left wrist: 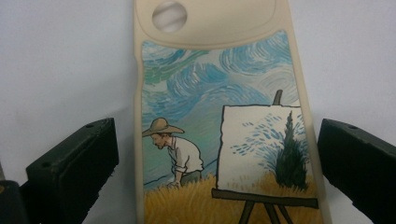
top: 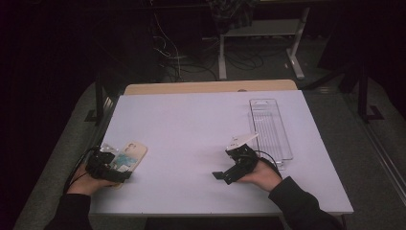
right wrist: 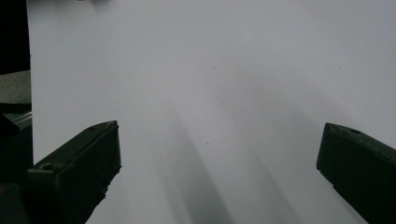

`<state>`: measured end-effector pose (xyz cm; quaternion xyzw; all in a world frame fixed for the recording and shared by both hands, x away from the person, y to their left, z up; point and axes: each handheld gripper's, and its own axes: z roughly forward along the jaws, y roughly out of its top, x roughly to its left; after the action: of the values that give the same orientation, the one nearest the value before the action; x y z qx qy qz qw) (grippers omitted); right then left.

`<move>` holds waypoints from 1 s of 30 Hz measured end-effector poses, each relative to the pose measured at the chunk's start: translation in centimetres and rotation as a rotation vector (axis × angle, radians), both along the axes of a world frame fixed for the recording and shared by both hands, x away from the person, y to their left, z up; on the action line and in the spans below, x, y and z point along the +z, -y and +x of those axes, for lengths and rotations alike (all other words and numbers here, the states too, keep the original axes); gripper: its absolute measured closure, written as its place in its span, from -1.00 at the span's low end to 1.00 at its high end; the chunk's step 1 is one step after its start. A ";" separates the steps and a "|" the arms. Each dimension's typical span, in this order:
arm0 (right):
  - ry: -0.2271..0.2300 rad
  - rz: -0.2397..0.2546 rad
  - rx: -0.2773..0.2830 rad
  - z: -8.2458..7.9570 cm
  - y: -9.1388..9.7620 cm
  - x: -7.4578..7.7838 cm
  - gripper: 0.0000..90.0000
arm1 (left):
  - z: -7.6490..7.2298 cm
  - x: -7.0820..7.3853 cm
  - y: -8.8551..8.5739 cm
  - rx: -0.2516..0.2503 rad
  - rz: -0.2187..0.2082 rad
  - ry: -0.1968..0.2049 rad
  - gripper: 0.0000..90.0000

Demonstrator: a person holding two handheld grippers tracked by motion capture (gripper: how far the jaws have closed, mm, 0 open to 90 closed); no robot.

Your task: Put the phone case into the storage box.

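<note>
Between wide-spread left gripper [left wrist: 217, 154] jaws, phone case [left wrist: 219, 116] (both edges clear)

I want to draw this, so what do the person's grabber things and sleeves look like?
Both the left gripper and the right gripper are black, each with two chunky, blocky jaws. A black cable trails from each one. The right gripper carries a pale three-cornered plate. The sleeves are dark.

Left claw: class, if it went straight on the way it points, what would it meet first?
Probably the phone case: it lies on the table between the open jaws of the left claw, no contact visible. Depth is unclear.
</note>
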<state>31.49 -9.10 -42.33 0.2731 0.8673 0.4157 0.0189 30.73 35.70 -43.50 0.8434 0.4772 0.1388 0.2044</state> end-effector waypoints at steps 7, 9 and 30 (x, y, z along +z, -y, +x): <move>0.001 0.001 0.000 0.0 0.0 0.0 -1.00 | 0.0 -0.1 -0.2 0.001 -0.019 -0.013 -0.97; 0.001 -0.001 0.000 0.0 0.0 0.0 -1.00 | 0.0 0.0 -0.2 -0.004 -0.017 -0.015 -0.95; -0.009 -0.001 -0.003 0.0 -0.1 0.0 -1.00 | 0.4 0.5 0.0 -0.014 -0.005 -0.042 -0.77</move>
<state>31.46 -8.99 -42.32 0.2761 0.8673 0.4140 0.0158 31.13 35.75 -43.05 0.8489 0.4756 0.1185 0.1976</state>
